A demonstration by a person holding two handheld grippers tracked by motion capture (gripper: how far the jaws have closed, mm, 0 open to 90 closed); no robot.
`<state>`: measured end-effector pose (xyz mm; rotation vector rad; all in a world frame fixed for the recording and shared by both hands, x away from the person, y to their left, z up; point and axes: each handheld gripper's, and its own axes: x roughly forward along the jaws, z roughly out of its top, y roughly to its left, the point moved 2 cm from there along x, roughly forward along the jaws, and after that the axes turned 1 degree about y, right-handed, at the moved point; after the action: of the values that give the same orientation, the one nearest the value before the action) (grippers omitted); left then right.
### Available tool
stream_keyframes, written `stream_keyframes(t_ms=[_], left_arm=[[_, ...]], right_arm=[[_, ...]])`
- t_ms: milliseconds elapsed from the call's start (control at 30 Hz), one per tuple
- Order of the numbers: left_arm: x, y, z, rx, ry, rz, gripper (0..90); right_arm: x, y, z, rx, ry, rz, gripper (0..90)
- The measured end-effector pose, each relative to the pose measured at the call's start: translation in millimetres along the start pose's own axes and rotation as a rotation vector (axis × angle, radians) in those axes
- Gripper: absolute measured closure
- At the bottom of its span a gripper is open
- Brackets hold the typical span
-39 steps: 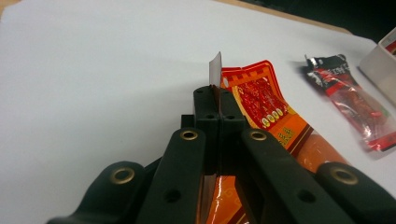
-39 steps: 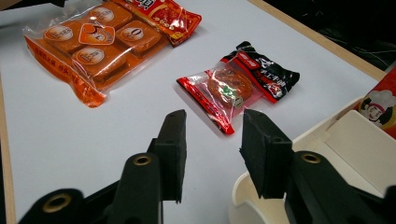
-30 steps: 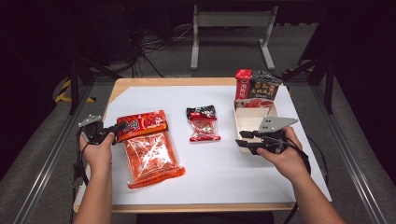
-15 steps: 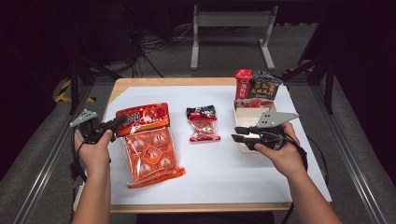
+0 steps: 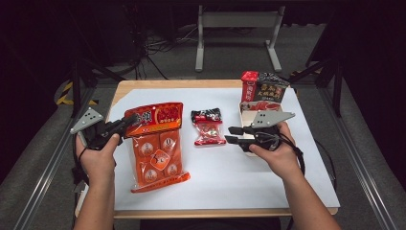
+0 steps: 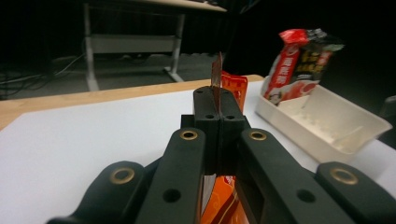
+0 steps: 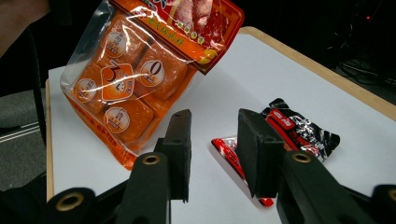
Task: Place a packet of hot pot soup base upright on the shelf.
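Note:
A big orange snack bag (image 5: 155,148) hangs tilted, its lower end resting on the white sheet. My left gripper (image 5: 128,120) is shut on the bag's red top edge, and in the left gripper view that edge (image 6: 233,86) sticks up between the closed jaws (image 6: 218,100). My right gripper (image 5: 231,134) hovers at the centre right, pointing left. Its jaws have just been opening and nothing is between them (image 7: 212,144). Beyond them lie a small red and black packet (image 7: 289,130) and the lifted orange bag (image 7: 135,70).
The small packet (image 5: 208,127) lies mid-table between the two grippers. A white tray (image 5: 243,115) at the back right holds upright red and black packets (image 5: 263,88). The white sheet (image 5: 230,177) covers a wooden table with dark floor around it.
The left gripper has risen and carried the orange bag's top end up off the sheet. The right hand has drifted slightly up and left.

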<state>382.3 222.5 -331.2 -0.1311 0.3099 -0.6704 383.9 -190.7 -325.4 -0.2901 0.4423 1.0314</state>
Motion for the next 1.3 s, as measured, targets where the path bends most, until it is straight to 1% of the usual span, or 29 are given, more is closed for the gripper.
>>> stream_keyframes(t_ms=[33, 67, 233, 400, 433, 533, 567, 633, 667, 700, 733, 767, 833, 867, 933, 967, 1033, 1067, 1133, 1267, 1300], left_arm=[[-1.7, -3.2, 2.2, 0.01, -0.005, -0.013, 90.0], [-2.7, -5.4, 3.5, 0.011, -0.009, -0.021, 90.0], [-9.8, -19.9, 11.5, 0.053, -0.026, -0.073, 90.0], [-15.3, -32.6, 17.2, 0.071, -0.046, -0.128, 90.0], [-16.5, -36.4, 18.7, 0.088, -0.049, -0.136, 90.0], [-19.4, -48.7, 22.6, 0.121, -0.053, -0.169, 90.0], [-20.4, -53.2, 24.4, 0.141, -0.056, -0.179, 90.0], [-21.5, -60.4, 26.3, 0.158, -0.061, -0.19, 90.0], [-21.5, -60.4, 26.3, 0.158, -0.061, -0.19, 90.0], [-22.2, -66.1, 27.6, 0.17, -0.064, -0.21, 90.0], [-22.4, -69.3, 28.2, 0.177, -0.068, -0.214, 90.0], [-22.4, -69.3, 28.2, 0.177, -0.068, -0.214, 90.0], [-23.5, -73.7, 29.3, 0.19, -0.071, -0.219, 90.0], [-24.1, -76.1, 29.8, 0.191, -0.071, -0.227, 90.0], [-25.0, -80.2, 30.9, 0.206, -0.08, -0.237, 90.0], [-25.4, -83.4, 31.6, 0.216, -0.081, -0.251, 90.0], [-25.6, -87.3, 32.4, 0.24, -0.085, -0.26, 90.0], [-25.5, -89.1, 32.6, 0.252, -0.083, -0.265, 90.0], [-24.9, -91.8, 32.9, 0.26, -0.081, -0.275, 90.0], [-23.9, -94.9, 33.6, 0.266, -0.09, -0.285, 90.0], [-23.5, -96.7, 35.0, 0.271, -0.095, -0.293, 90.0]], right_arm=[[0.1, 0.7, -0.4, -0.003, 0.001, 0.0, 66.2], [0.0, 1.3, -0.8, -0.005, 0.002, 0.0, 66.2], [0.4, 3.1, -1.1, -0.011, -0.001, 0.0, 65.5], [2.4, 5.6, 0.0, -0.016, -0.002, 0.004, 64.7], [2.7, 6.0, 0.3, -0.017, -0.002, 0.005, 64.7], [3.0, 6.6, 1.0, -0.018, -0.002, 0.009, 63.0], [3.4, 6.8, 0.8, -0.016, -0.001, 0.012, 62.5], [4.9, 6.8, 0.5, -0.018, -0.001, 0.014, 60.7], [5.5, 7.0, 0.4, -0.018, -0.002, 0.014, 59.6], [6.2, 7.2, 0.6, -0.019, -0.005, 0.017, 57.6], [6.9, 7.5, 0.8, -0.018, -0.012, 0.023, 55.7], [6.9, 7.5, 0.8, -0.018, -0.012, 0.023, 55.7], [8.2, 7.3, 1.5, -0.02, -0.025, 0.02, 49.1], [8.9, 6.7, 1.6, -0.021, -0.031, 0.016, 46.4], [10.5, 5.5, 2.1, -0.019, -0.043, 0.018, 40.3], [11.5, 5.1, 2.4, -0.017, -0.052, 0.025, 37.9], [15.6, 4.3, 3.3, -0.023, -0.063, 0.047, 32.5], [17.6, 4.6, 3.5, -0.023, -0.063, 0.055, 30.9], [22.9, 5.5, 4.0, -0.03, -0.067, 0.068, 27.3], [31.7, 8.2, 5.9, -0.051, -0.077, 0.09, 26.1], [33.8, 8.7, 6.5, -0.056, -0.079, 0.094, 26.1]])
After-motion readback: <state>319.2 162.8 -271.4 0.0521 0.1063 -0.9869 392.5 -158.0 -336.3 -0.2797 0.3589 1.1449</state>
